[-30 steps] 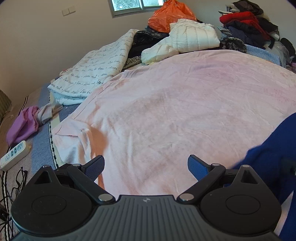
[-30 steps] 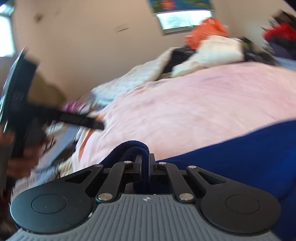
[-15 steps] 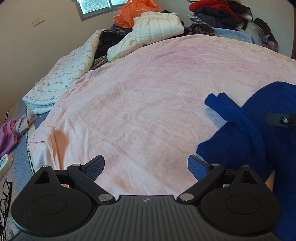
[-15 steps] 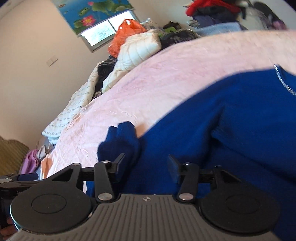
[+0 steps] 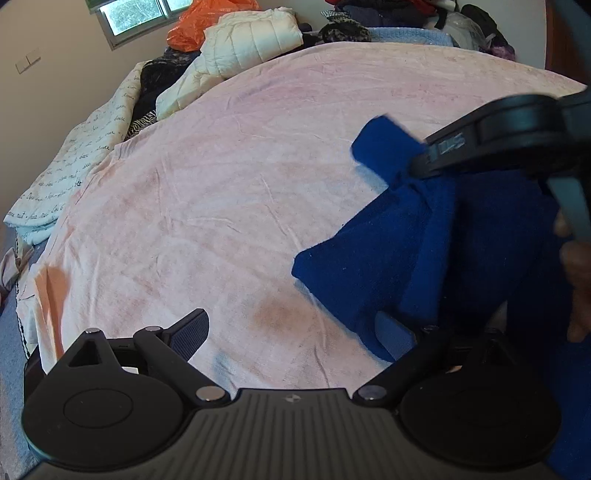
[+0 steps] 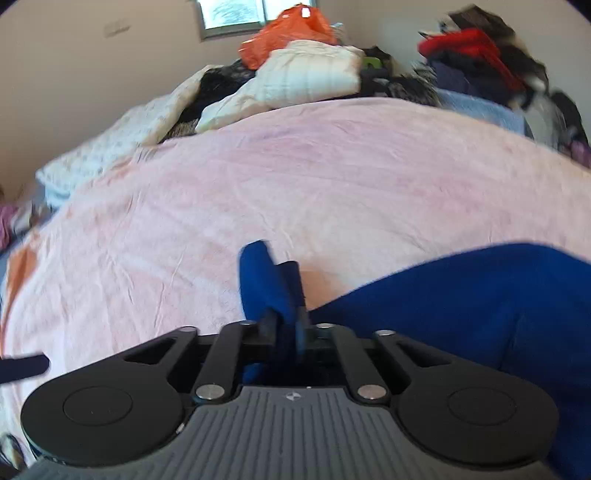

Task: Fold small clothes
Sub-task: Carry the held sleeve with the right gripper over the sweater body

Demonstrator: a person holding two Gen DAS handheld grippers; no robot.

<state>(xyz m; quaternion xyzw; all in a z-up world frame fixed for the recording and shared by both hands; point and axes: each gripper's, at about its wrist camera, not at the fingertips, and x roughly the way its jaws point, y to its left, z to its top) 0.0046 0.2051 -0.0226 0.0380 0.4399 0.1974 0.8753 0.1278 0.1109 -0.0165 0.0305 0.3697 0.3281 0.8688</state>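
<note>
A dark blue garment (image 5: pixel 388 251) lies rumpled on the right side of the pink sheet (image 5: pixel 221 184). My right gripper (image 6: pixel 286 325) is shut on its sleeve end (image 6: pixel 258 273), which sticks up out of the jaws. In the left wrist view that same right gripper (image 5: pixel 417 162) comes in from the right and holds the blue sleeve end (image 5: pixel 384 144) just above the sheet. My left gripper (image 5: pixel 291 328) is open and low over the sheet. Its right finger (image 5: pixel 391 332) is at the garment's near corner, and nothing is between the pads.
A white padded jacket (image 5: pixel 251 40) and an orange bag (image 5: pixel 207 22) lie at the bed's far end. A script-printed blanket (image 5: pixel 74 155) lies on the left. A heap of red and dark clothes (image 6: pixel 472 55) sits at the far right. A hand (image 5: pixel 576 258) shows at the right edge.
My left gripper has moved right and down, up to the blue garment. The right gripper opened, then shut again on the sleeve end and swung to face the bed's far end.
</note>
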